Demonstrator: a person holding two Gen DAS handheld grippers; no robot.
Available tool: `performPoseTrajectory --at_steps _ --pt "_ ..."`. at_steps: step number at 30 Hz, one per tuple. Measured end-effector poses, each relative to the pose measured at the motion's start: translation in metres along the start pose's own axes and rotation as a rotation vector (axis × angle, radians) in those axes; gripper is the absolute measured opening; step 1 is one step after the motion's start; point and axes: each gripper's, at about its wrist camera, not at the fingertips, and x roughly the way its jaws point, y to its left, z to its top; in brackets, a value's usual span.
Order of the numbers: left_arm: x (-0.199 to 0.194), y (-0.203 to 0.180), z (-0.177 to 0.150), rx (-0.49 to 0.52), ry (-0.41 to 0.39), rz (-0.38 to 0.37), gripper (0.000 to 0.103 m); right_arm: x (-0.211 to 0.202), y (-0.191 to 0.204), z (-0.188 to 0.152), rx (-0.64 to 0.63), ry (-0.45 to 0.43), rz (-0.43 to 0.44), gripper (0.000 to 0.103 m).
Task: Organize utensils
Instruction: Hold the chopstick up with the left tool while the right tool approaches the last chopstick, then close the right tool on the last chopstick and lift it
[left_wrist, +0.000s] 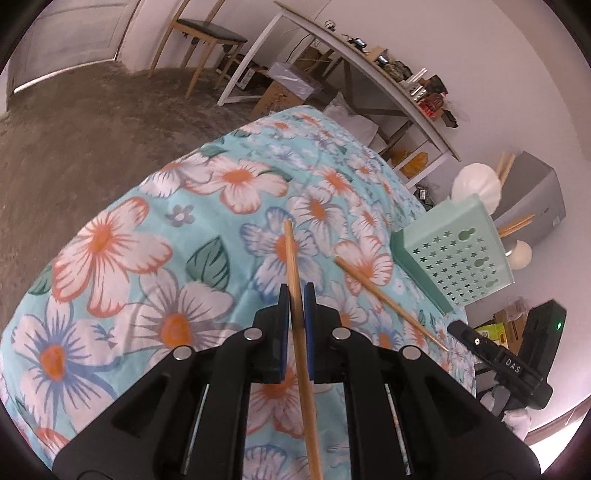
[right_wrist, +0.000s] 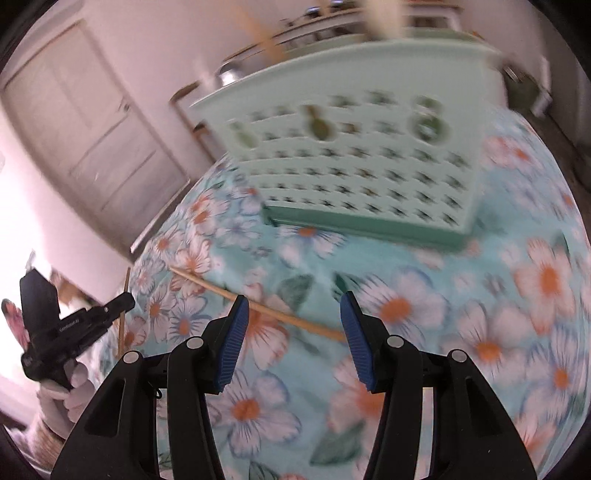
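In the left wrist view my left gripper (left_wrist: 296, 291) is shut on a wooden chopstick (left_wrist: 290, 251) that sticks out ahead over the floral cloth. A second chopstick (left_wrist: 373, 288) lies on the cloth to its right. A mint green perforated utensil holder (left_wrist: 458, 254) stands further right with white spoons (left_wrist: 476, 184) and chopsticks in it. My right gripper (left_wrist: 458, 330) shows at the right edge. In the blurred right wrist view my right gripper (right_wrist: 293, 306) is open above the lying chopstick (right_wrist: 295, 319), with the holder (right_wrist: 351, 155) beyond. My left gripper (right_wrist: 127, 302) holds its chopstick (right_wrist: 126, 284) at the left.
The table with the floral cloth (left_wrist: 147, 229) drops off to a bare floor (left_wrist: 74, 122) on the left. A chair (left_wrist: 207, 37) and a cluttered shelf (left_wrist: 406, 92) stand behind, and a grey box (left_wrist: 532, 192) sits past the holder. A gloved hand (right_wrist: 74, 391) grips the left tool.
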Motion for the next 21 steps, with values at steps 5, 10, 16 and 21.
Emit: performPoseTrajectory --at_steps 5,10,16,21 --pt "0.004 0.005 -0.002 -0.015 0.008 0.002 0.007 0.021 0.01 0.015 -0.082 0.035 -0.014 0.05" --pt "0.007 0.008 -0.003 -0.019 0.012 -0.001 0.008 0.04 0.003 0.019 -0.077 0.1 -0.023 0.05" --pt "0.007 0.007 -0.004 -0.019 0.011 -0.001 0.008 0.041 -0.002 0.013 -0.065 0.171 0.022 0.05" --pt "0.007 0.007 -0.004 -0.021 0.011 -0.001 0.008 0.031 0.002 0.003 -0.084 0.239 0.045 0.051"
